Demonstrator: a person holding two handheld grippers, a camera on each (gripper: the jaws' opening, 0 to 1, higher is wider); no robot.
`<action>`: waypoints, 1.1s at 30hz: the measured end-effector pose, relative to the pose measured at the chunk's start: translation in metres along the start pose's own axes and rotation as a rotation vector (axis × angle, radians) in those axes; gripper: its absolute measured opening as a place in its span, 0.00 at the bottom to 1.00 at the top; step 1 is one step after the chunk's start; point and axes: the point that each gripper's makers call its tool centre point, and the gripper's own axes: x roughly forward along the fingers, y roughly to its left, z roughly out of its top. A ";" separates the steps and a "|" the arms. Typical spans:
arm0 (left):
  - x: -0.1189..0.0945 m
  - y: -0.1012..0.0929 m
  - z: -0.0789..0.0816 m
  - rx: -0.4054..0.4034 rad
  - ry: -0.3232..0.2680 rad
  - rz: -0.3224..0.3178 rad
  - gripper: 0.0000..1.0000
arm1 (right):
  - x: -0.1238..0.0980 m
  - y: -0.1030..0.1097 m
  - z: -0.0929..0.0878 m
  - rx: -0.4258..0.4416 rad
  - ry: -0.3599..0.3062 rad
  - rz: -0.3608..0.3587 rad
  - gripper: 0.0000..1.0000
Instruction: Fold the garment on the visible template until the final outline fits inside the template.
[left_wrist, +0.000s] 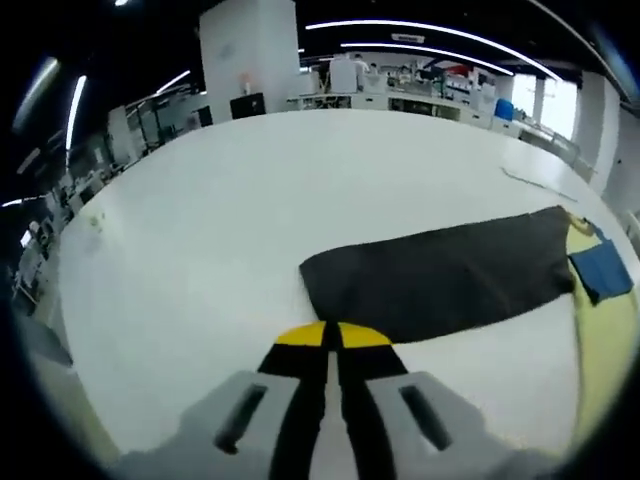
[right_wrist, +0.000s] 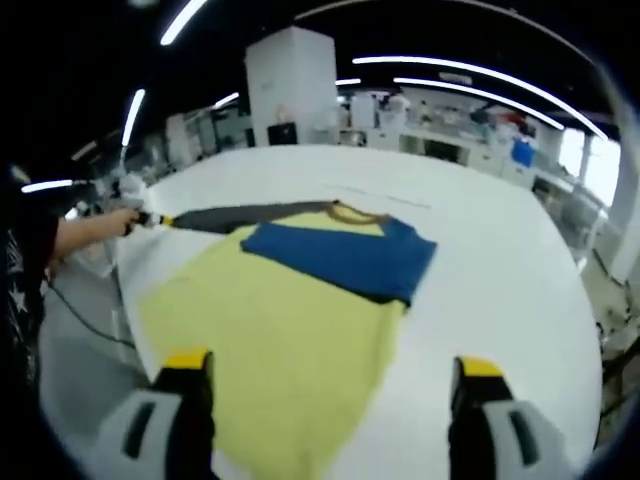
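**Garment lying flat on a white surface, seen from both grippers**

The garment (right_wrist: 290, 330) is lying spread on the white surface (right_wrist: 490, 260). It is mostly pale yellow, with a blue sleeve (right_wrist: 340, 258) folded across its upper part and a thin brownish trim at the neckline. Beside the garment, on the side toward the person's arm (right_wrist: 85, 232), a dark grey rectangular template (left_wrist: 440, 275) is lying flat, its long edge touching the yellow cloth. In the left gripper view, the left gripper (left_wrist: 331, 338) is hovering just short of the template's near corner, its yellow-tipped fingers pressed together and holding nothing. In the right gripper view, the right gripper (right_wrist: 330, 375) is standing over the garment's near edge, its fingers spread wide apart.
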 end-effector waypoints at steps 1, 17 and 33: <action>0.000 0.001 -0.001 0.002 0.005 -0.003 0.00 | 0.000 0.000 0.001 -0.001 -0.002 -0.002 0.99; 0.005 0.000 0.002 0.031 0.033 -0.017 0.00 | -0.005 0.006 0.000 -0.013 -0.006 0.009 0.99; -0.004 -0.005 0.030 0.063 -0.006 -0.047 0.00 | -0.007 0.014 0.000 -0.038 -0.016 0.039 0.99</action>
